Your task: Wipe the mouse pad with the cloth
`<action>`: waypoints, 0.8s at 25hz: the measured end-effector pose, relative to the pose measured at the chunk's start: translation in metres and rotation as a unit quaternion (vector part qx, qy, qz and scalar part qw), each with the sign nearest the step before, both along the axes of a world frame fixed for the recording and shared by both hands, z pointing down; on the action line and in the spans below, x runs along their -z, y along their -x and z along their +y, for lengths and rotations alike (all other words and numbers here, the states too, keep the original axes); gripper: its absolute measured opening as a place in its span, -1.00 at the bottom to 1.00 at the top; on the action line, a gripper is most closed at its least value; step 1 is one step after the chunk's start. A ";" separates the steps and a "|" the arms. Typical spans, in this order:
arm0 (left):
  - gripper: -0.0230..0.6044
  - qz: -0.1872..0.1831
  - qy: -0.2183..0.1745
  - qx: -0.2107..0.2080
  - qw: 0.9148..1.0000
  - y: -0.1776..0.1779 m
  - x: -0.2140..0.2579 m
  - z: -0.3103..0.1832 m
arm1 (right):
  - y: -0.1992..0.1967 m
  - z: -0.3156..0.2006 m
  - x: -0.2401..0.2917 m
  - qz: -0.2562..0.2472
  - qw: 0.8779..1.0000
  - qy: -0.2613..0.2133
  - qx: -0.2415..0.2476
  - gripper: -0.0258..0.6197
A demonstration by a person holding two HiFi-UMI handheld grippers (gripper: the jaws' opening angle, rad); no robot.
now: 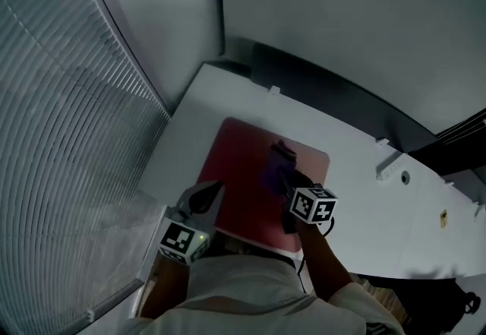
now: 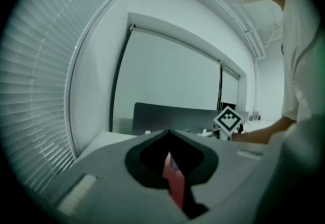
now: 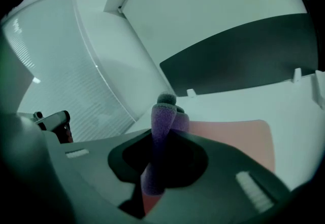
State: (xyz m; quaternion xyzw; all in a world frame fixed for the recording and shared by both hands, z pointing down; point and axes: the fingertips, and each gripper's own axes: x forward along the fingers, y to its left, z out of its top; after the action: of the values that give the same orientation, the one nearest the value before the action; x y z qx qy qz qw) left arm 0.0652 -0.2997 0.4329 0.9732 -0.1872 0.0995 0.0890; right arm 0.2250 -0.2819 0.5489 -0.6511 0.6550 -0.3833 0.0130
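A red mouse pad [image 1: 243, 204] lies flat on the white table [image 1: 364, 212]. My right gripper [image 1: 288, 180] is over the pad's middle, shut on a bunched purple cloth [image 1: 276, 168] that touches the pad. In the right gripper view the cloth [image 3: 163, 116] stands pinched between the jaws, with the pad [image 3: 228, 141] beyond. My left gripper [image 1: 219, 188] sits at the pad's near left edge with its jaws shut. In the left gripper view the tips [image 2: 169, 132] meet, and only a red sliver of pad [image 2: 175, 190] shows through the slit below them.
Window blinds [image 1: 68, 136] run along the left, close to the table's edge. A dark partition [image 1: 319, 90] stands behind the table. A white cable fitting [image 1: 393, 168] sits on the table to the right of the pad. The person's body is at the near edge.
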 end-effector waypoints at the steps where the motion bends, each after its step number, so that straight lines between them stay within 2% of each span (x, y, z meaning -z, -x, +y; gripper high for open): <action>1: -0.92 0.000 0.001 0.009 1.000 0.012 -0.001 -0.006 | 0.019 -0.014 0.000 -0.007 1.000 -0.003 0.017 -0.77; 6: -0.92 -0.011 0.004 0.030 0.999 0.066 -0.008 -0.040 | 0.106 -0.075 -0.011 -0.052 0.996 0.000 0.079 -0.77; 9: -0.92 -0.015 0.005 0.040 0.999 0.090 -0.010 -0.059 | 0.144 -0.108 -0.024 -0.071 0.992 0.012 0.104 -0.77; 12: -0.92 -0.018 -0.007 0.039 0.999 0.105 -0.011 -0.068 | 0.158 -0.132 -0.044 -0.077 0.991 0.034 0.101 -0.77; 15: -0.92 -0.018 0.002 0.037 0.999 0.114 -0.015 -0.075 | 0.162 -0.150 -0.071 -0.070 0.991 0.064 0.091 -0.77; 20: -0.92 -0.018 0.013 0.023 0.999 0.113 -0.020 -0.082 | 0.152 -0.149 -0.100 -0.057 0.991 0.104 0.069 -0.77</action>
State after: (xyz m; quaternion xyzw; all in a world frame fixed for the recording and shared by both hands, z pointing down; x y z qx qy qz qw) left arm -0.0479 -0.3814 0.4529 0.9655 -0.2099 0.1174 0.1000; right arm 0.0727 -0.4306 0.6491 -0.5790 0.6533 -0.4858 -0.0436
